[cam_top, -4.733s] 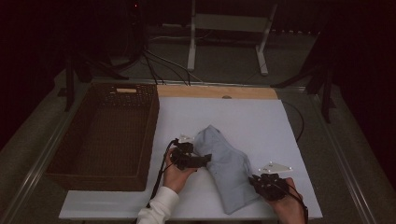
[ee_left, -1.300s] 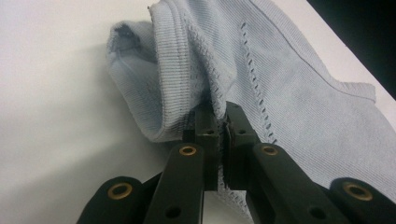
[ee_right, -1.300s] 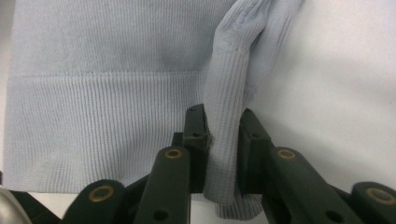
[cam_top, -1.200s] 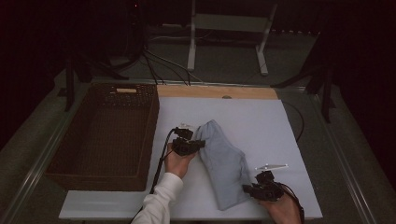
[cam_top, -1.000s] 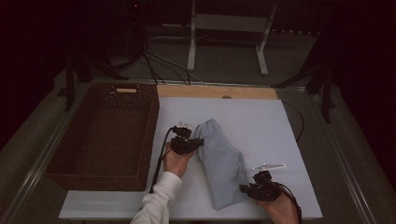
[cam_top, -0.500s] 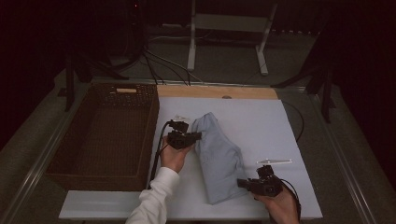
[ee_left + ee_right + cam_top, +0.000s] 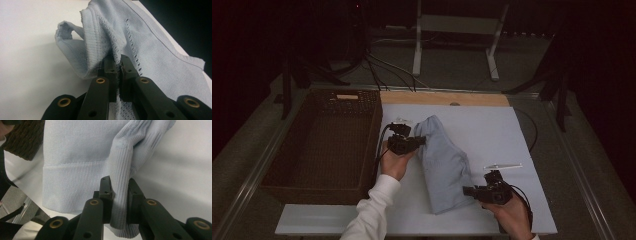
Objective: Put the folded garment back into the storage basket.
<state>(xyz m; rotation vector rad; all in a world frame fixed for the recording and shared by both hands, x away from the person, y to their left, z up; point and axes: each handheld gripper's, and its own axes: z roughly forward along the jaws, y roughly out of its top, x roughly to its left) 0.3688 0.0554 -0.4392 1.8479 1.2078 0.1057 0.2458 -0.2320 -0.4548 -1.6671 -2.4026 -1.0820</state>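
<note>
A pale blue knitted garment (image 7: 443,165) hangs in a long fold over the white table top (image 7: 492,130), stretched between both hands. My left gripper (image 7: 421,141) is shut on the garment's upper left edge; in the left gripper view its pads (image 7: 111,65) pinch bunched ribbed cloth (image 7: 140,37). My right gripper (image 7: 466,190) is shut on the garment's lower right end. In the right gripper view a thick roll of ribbed hem (image 7: 122,170) is squeezed between the pads (image 7: 106,185), and the flat hem band (image 7: 72,182) lies to the left.
A dark woven basket (image 7: 324,142) stands along the table's left side, right beside the left hand. A wooden strip (image 7: 444,98) runs along the table's far edge. Cables and a metal stand (image 7: 454,35) sit beyond the table in the dark.
Both hands have risen with the garment still held. The left gripper has moved up and away, the right one outward to the right, so the cloth hangs longer between them.
</note>
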